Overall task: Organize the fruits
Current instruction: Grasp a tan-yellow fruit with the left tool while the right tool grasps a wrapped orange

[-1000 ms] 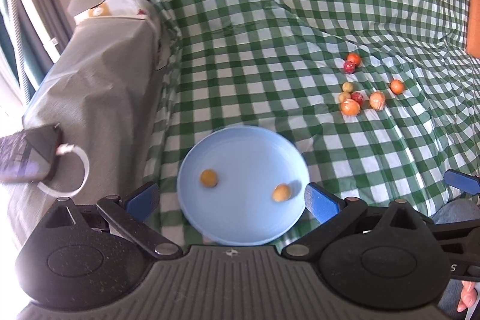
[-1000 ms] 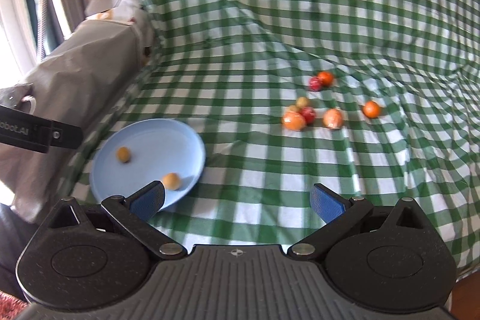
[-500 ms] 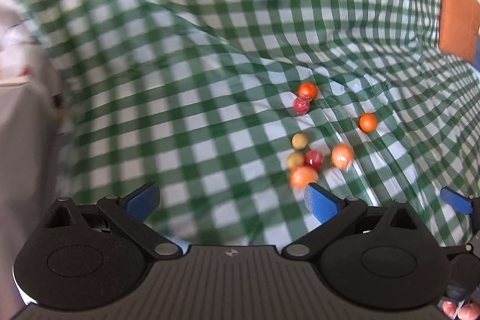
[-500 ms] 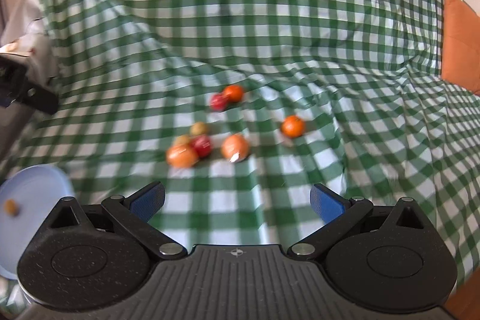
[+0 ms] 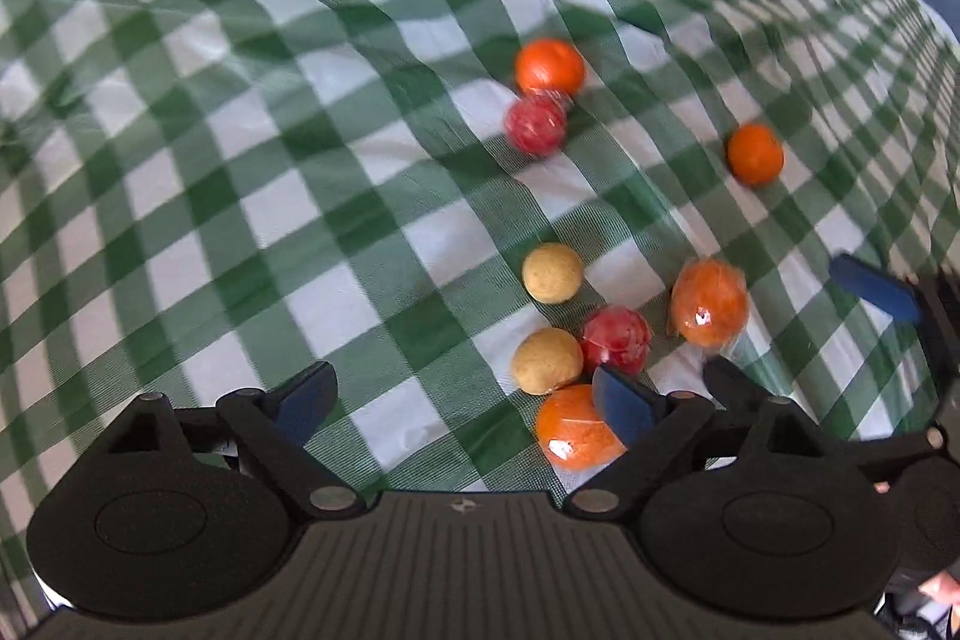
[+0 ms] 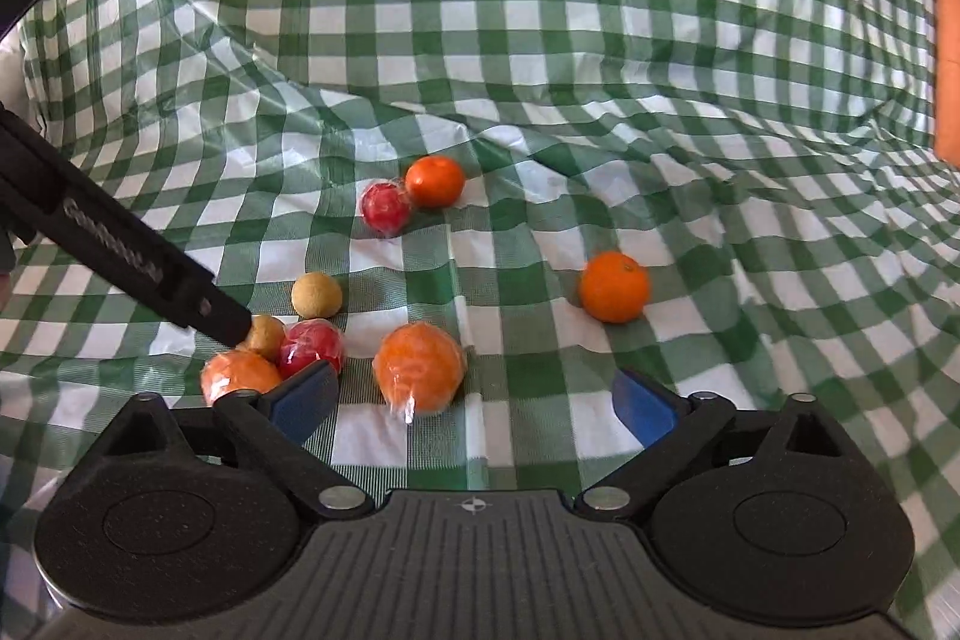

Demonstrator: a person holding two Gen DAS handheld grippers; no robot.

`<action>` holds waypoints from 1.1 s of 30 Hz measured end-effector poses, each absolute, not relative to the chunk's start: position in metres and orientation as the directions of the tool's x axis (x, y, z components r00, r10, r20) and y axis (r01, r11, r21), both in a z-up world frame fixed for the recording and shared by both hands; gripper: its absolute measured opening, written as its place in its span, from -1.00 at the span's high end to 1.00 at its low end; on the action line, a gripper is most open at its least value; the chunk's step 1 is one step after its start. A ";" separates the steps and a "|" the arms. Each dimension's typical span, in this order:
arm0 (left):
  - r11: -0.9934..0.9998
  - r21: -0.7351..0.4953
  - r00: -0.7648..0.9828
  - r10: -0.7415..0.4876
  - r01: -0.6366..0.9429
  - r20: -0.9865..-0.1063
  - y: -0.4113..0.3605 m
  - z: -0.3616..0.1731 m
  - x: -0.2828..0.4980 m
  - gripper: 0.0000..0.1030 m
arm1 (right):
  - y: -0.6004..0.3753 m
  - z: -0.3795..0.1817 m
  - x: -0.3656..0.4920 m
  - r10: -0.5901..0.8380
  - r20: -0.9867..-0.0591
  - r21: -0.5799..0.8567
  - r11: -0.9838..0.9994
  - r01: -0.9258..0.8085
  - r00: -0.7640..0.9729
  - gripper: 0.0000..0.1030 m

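Note:
Several small fruits lie clustered on the green checked cloth (image 5: 300,160). In the left wrist view, two tan balls (image 5: 552,273) (image 5: 546,361), a red fruit (image 5: 615,340) and a wrapped orange (image 5: 710,303) sit just ahead. My left gripper (image 5: 463,403) hovers low over the cloth with its jaws closing on nothing. A second wrapped orange (image 5: 573,430) lies partly behind its right pad. My right gripper (image 6: 474,400) is also closing. The wrapped orange (image 6: 420,367) lies ahead of its gap, untouched. A bare orange (image 6: 614,286) sits farther right.
Another orange (image 6: 435,181) and red fruit (image 6: 386,208) touch each other farther back. The left gripper's black body (image 6: 120,262) crosses the right wrist view from the left, above the near fruits. The cloth is creased and rises behind. An orange-brown panel (image 6: 948,58) stands at far right.
Both grippers swung away from the blue plate, which has left view, and dropped close to the fruit cluster. Their jaws stand slightly narrower than before.

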State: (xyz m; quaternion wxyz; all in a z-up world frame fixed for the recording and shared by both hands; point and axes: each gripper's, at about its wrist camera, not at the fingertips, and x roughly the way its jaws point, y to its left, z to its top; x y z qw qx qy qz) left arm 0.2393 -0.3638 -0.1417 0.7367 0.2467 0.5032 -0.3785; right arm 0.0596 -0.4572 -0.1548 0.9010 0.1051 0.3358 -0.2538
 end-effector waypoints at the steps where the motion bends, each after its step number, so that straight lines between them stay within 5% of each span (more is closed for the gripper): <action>1: 0.590 -0.029 0.200 -0.318 0.807 -0.927 -0.364 -0.142 0.239 -0.84 | -0.458 -0.158 0.063 -0.385 -0.661 0.013 0.853 0.522 0.645 -0.87; 9: 0.510 -0.099 0.108 -0.361 0.854 -0.926 -0.369 -0.149 0.229 -0.82 | -0.451 -0.176 0.082 -0.350 -0.662 -0.052 0.903 0.426 0.662 -0.81; 13: 0.535 -0.200 0.041 -0.404 0.821 -0.914 -0.373 -0.148 0.239 -0.17 | -0.452 -0.182 0.088 -0.350 -0.666 -0.067 0.908 0.414 0.659 -0.71; 16: 0.537 -0.247 0.005 -0.424 0.807 -0.905 -0.373 -0.150 0.243 0.06 | -0.455 -0.183 0.090 -0.334 -0.664 -0.042 0.910 0.412 0.669 -0.57; 18: 0.524 -0.269 -0.014 -0.438 0.808 -0.899 -0.371 -0.148 0.242 0.26 | -0.456 -0.182 0.092 -0.298 -0.661 -0.014 0.922 0.387 0.688 -0.02; 19: 0.512 -0.285 -0.030 -0.449 0.811 -0.893 -0.370 -0.147 0.242 0.38 | -0.454 -0.182 0.092 -0.287 -0.659 -0.009 0.927 0.375 0.695 0.05; 20: 0.511 -0.282 -0.027 -0.450 0.812 -0.893 -0.368 -0.145 0.241 0.38 | -0.453 -0.181 0.087 -0.297 -0.658 -0.026 0.927 0.373 0.692 0.24; 27: 0.559 -0.198 0.095 -0.450 0.805 -0.888 -0.353 -0.133 0.232 0.36 | -0.449 -0.169 0.061 -0.309 -0.678 -0.007 0.910 0.415 0.667 0.24; 29: 0.552 -0.216 0.081 -0.462 0.806 -0.883 -0.352 -0.132 0.232 0.15 | -0.446 -0.166 0.052 -0.318 -0.677 -0.007 0.905 0.426 0.664 0.24; 33: 0.551 -0.191 0.094 -0.448 0.812 -0.889 -0.364 -0.135 0.232 0.12 | -0.447 -0.172 0.045 -0.338 -0.694 -0.010 0.887 0.461 0.635 0.24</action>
